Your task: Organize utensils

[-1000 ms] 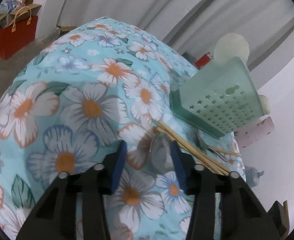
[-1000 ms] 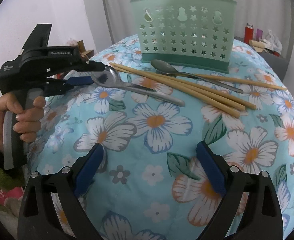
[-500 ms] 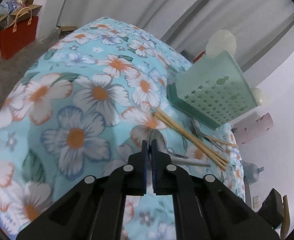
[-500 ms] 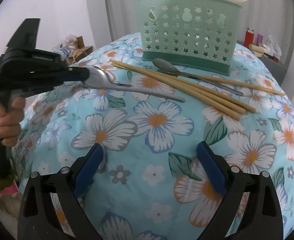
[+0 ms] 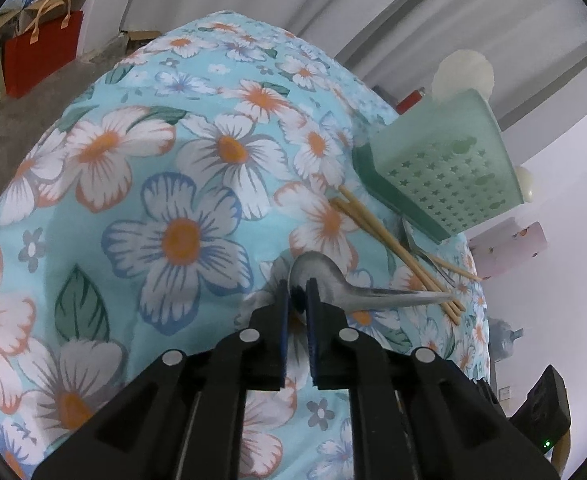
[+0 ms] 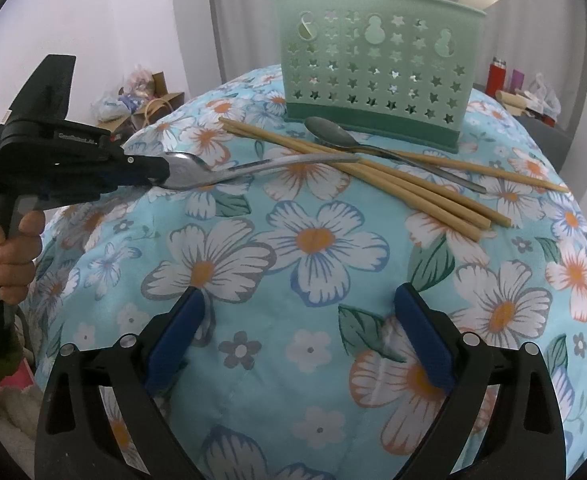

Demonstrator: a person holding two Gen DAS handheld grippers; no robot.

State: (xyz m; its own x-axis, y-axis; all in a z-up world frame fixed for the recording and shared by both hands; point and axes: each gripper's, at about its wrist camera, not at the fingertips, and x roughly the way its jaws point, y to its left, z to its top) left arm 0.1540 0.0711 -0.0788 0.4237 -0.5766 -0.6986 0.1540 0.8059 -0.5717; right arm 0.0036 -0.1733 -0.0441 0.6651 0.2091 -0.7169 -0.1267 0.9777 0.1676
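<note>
My left gripper [image 5: 296, 286] is shut on the bowl of a metal spoon [image 5: 333, 280] and holds it just above the floral cloth; the right wrist view shows that gripper [image 6: 161, 170] at the left with the spoon [image 6: 229, 170] sticking out to the right. Its handle tip rests over the wooden chopsticks [image 6: 393, 178]. A second spoon [image 6: 333, 136] lies in front of the green perforated utensil basket [image 6: 377, 76]. The basket [image 5: 449, 168] and chopsticks [image 5: 389, 240] also show in the left wrist view. My right gripper [image 6: 299, 334] is open and empty over the near cloth.
A floral tablecloth [image 6: 317, 240] covers the table. One loose chopstick [image 6: 493, 172] lies right of the second spoon. A red bag [image 5: 41, 52] stands on the floor at the far left. Bottles [image 6: 497, 80] stand behind the basket at the right.
My left gripper closed on the spoon's bowl and lifted it off the cloth, pulling it back to the left. My right gripper stayed open and hardly moved.
</note>
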